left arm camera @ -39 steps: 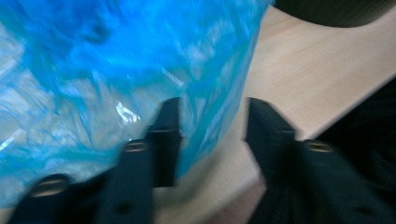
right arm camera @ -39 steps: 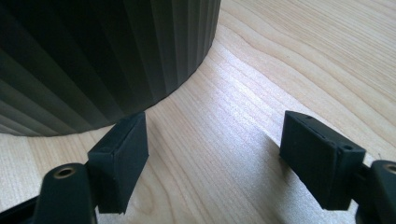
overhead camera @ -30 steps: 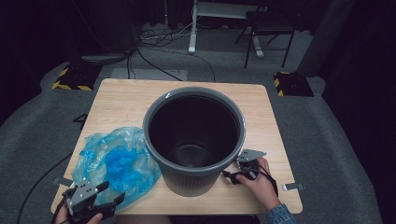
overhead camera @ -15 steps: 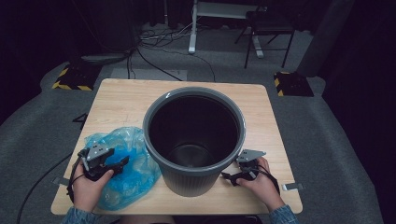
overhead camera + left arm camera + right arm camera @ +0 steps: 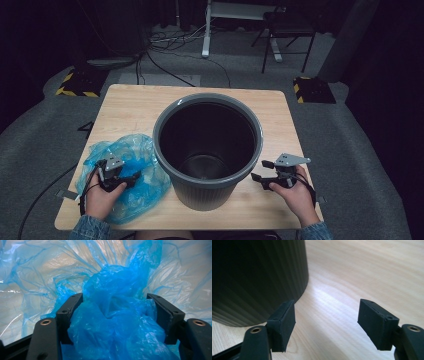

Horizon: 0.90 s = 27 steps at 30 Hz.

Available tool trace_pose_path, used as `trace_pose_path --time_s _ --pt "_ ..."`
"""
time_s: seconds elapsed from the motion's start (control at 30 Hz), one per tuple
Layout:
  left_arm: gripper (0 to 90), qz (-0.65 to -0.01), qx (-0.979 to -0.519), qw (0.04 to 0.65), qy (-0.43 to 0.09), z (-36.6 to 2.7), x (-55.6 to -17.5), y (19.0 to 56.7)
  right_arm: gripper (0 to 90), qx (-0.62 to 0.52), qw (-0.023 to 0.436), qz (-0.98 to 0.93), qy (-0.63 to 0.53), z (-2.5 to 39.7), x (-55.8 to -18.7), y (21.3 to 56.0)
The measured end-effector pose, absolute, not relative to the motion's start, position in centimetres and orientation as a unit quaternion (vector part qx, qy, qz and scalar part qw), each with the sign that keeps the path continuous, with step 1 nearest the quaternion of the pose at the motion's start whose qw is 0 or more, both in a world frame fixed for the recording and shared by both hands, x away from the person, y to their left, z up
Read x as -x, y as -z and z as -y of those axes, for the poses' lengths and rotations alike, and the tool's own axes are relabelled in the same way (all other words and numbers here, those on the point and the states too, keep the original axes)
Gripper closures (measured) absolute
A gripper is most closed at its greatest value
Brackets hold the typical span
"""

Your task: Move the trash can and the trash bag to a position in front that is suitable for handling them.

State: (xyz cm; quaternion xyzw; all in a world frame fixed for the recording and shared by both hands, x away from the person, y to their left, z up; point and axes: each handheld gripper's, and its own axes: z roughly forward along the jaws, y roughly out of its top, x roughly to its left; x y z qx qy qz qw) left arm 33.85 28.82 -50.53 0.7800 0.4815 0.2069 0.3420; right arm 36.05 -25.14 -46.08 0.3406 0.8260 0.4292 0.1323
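Note:
A crumpled blue plastic bag (image 5: 145, 187) lies on the wooden table (image 5: 130, 110), left of a tall dark grey bin (image 5: 205, 192) that stands upright with nothing in it. My left gripper (image 5: 132, 177) rests on the bag, pointing toward the bin. In the left gripper view its jaws stand wide apart with a bunched fold of the bag (image 5: 117, 285) between them; the left gripper (image 5: 115, 312) is open. My right gripper (image 5: 257, 171) is open and low at the bin's right side. In the right gripper view the bin's ribbed wall (image 5: 257, 277) is just left of the right gripper (image 5: 327, 315), with bare wood between the jaws.
The bin takes up the table's middle. Bare wood lies behind it and along the right edge. Beyond the table are grey carpet, cables, a chair and black-and-yellow floor plates.
My left hand has moved forward from the table's front edge onto the blue bag, toward the bin. The right gripper has stayed put beside the bin.

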Motion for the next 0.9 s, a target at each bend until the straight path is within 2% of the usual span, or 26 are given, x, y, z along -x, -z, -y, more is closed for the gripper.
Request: trace_pose_path --time_s 0.2,0.9 --pt "31.5 -0.482 -0.78 0.344 -0.204 -28.8 -33.9 50.6 27.7 -0.343 0.144 -0.822 -0.431 26.1 -36.6 43.9" --pt "31.1 -0.48 -0.781 0.342 -0.207 -28.8 -33.9 50.5 28.5 -0.353 0.181 -0.812 -0.428 29.0 -39.0 35.7"
